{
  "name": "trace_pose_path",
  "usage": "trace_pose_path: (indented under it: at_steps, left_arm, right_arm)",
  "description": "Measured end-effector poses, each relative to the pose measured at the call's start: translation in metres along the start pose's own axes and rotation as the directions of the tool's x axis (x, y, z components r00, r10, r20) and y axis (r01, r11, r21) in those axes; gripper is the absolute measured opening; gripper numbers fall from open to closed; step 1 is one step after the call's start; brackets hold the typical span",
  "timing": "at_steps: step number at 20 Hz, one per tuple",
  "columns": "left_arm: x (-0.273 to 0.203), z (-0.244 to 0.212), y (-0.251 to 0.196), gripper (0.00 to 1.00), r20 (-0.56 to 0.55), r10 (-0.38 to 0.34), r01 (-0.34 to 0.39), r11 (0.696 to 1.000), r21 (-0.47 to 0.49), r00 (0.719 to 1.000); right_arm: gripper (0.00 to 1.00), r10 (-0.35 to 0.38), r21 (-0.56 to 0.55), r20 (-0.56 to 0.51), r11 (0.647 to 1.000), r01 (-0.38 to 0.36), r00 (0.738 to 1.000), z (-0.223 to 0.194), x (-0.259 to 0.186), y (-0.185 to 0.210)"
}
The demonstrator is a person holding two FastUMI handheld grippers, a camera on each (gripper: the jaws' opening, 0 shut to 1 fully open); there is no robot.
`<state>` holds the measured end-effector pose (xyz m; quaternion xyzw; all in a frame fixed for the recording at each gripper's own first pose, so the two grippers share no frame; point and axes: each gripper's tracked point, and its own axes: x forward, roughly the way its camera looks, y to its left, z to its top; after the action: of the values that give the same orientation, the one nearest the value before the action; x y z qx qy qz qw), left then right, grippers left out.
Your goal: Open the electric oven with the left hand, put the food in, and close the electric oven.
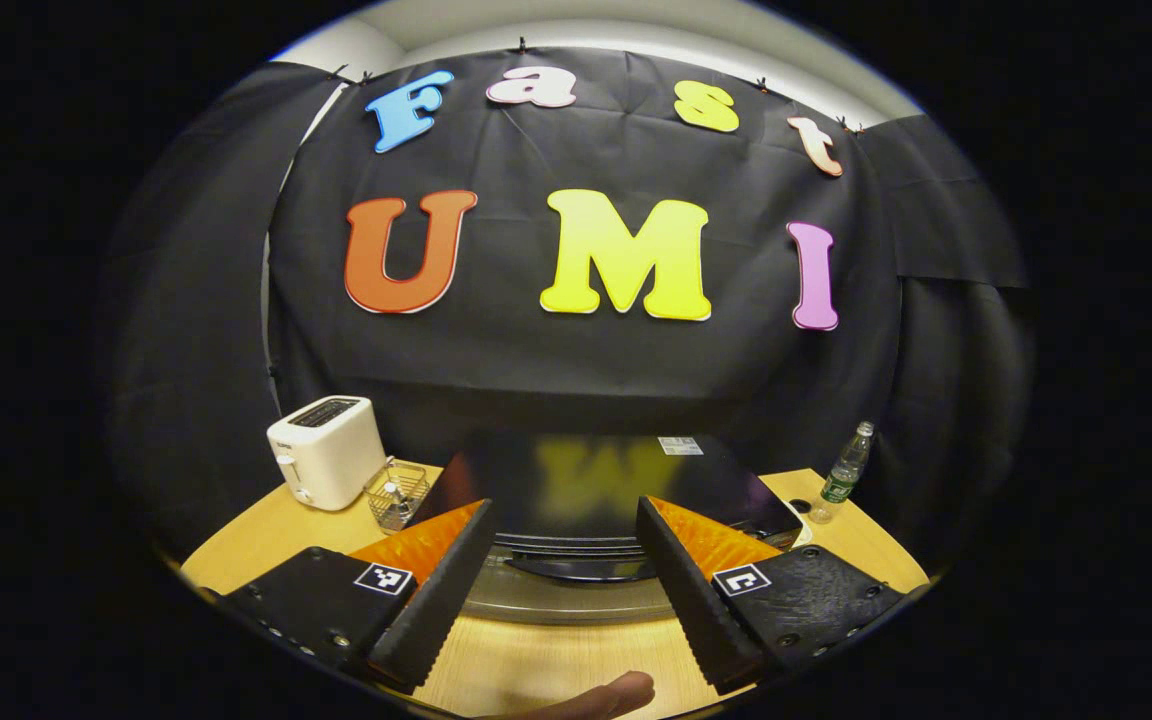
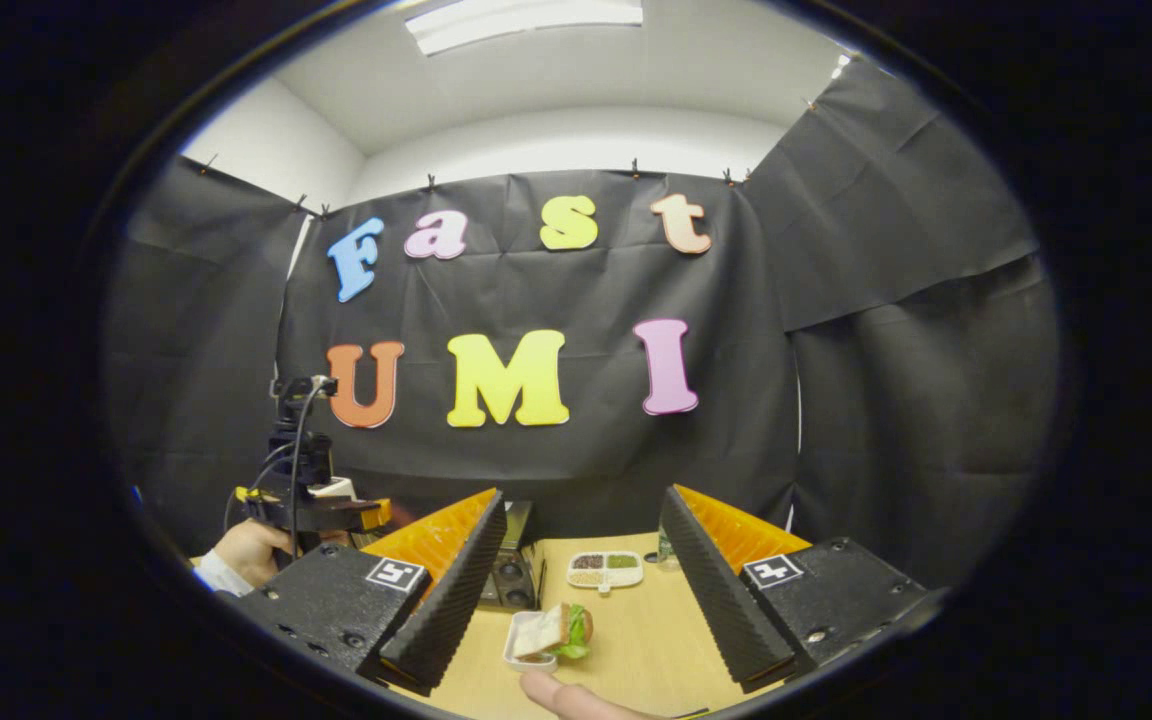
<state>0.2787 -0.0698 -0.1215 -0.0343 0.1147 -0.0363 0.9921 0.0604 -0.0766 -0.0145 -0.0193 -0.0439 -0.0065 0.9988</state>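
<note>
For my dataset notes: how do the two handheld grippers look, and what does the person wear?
Each gripper, left and right, has two wedge-shaped fingers with serrated inner faces on black bolted blocks bearing square black-and-white markers. In the right gripper view, the other gripper carries a camera and cables; a white cuff shows.

One electric oven (image 1: 586,490) sits on the one tabletop (image 1: 266,540), along with one white toaster (image 1: 328,465), one small wire basket (image 1: 396,493) and one plastic bottle (image 1: 844,474). In the right gripper view there is one white dish (image 2: 519,643) carrying one sandwich (image 2: 558,632), and one divided tray (image 2: 605,570) with four compartments. Two tongs: left (image 1: 564,590), right (image 2: 581,590)
</note>
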Motion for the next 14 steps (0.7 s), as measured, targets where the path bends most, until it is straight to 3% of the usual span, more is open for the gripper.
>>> trace_pose_path:
  at_steps: [6, 7, 8, 9, 14]
  left_arm:
    - [0.026, -0.029, -0.003, 0.94, -0.09, 0.009, -0.007, 1.0, 0.024, 0.996]
    - [0.029, -0.031, -0.004, 0.83, -0.095, 0.0, 0.002, 1.0, 0.019, 0.995]
    - [0.033, -0.035, -0.005, 0.83, -0.11, -0.008, 0.009, 1.0, 0.008, 0.994]
    - [0.033, -0.043, -0.005, 0.93, -0.136, -0.008, 0.008, 1.0, 0.001, 0.991]
    - [0.032, -0.047, -0.006, 0.96, -0.148, 0.016, -0.006, 0.997, 0.072, 0.989]
  right_arm:
    - [1.0, -0.006, -0.001, -0.02, 1.0, 0.006, 1.0, -0.016, 0.01, -0.012]
    - [0.96, -0.006, 0.003, -0.026, 1.0, 0.006, 1.0, -0.019, 0.01, -0.014]
    - [1.0, -0.004, 0.007, -0.031, 1.0, 0.005, 1.0, -0.021, 0.011, -0.015]
    - [1.0, -0.003, 0.01, -0.034, 1.0, 0.003, 0.999, -0.023, 0.012, -0.016]
    - [0.95, -0.015, 0.03, -0.063, 0.999, 0.017, 0.998, -0.032, 0.014, -0.023]
